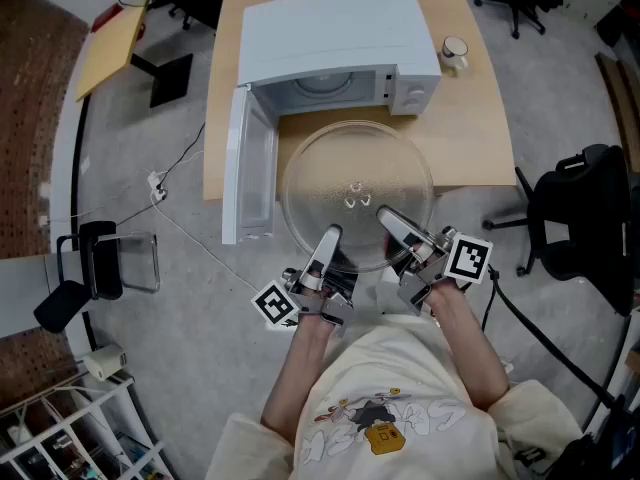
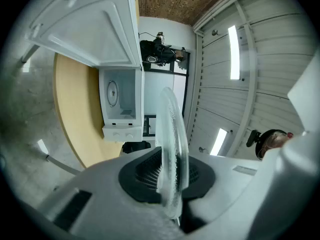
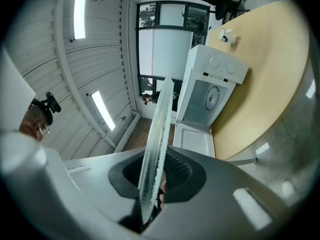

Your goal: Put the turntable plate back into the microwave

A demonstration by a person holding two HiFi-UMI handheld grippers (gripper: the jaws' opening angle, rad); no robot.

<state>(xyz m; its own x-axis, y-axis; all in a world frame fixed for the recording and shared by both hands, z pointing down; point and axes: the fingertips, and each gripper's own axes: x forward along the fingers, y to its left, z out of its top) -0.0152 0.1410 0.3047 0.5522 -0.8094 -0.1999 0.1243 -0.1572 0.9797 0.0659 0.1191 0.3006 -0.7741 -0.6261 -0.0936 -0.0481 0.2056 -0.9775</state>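
Observation:
The clear glass turntable plate (image 1: 357,194) hangs level in front of the white microwave (image 1: 335,43), whose door (image 1: 247,163) stands open to the left. My left gripper (image 1: 330,238) is shut on the plate's near rim at the left, and my right gripper (image 1: 385,218) is shut on the near rim at the right. Seen edge-on in the left gripper view, the plate (image 2: 172,159) sits between the dark pads, with the microwave (image 2: 120,101) ahead. The right gripper view shows the plate (image 3: 155,154) clamped the same way, facing the microwave (image 3: 207,91).
The microwave stands on a light wooden table (image 1: 470,118) with a small white cup (image 1: 455,50) at its right. A black office chair (image 1: 585,223) stands at the right, and cables (image 1: 175,203) and a metal frame (image 1: 115,263) lie on the grey floor at the left.

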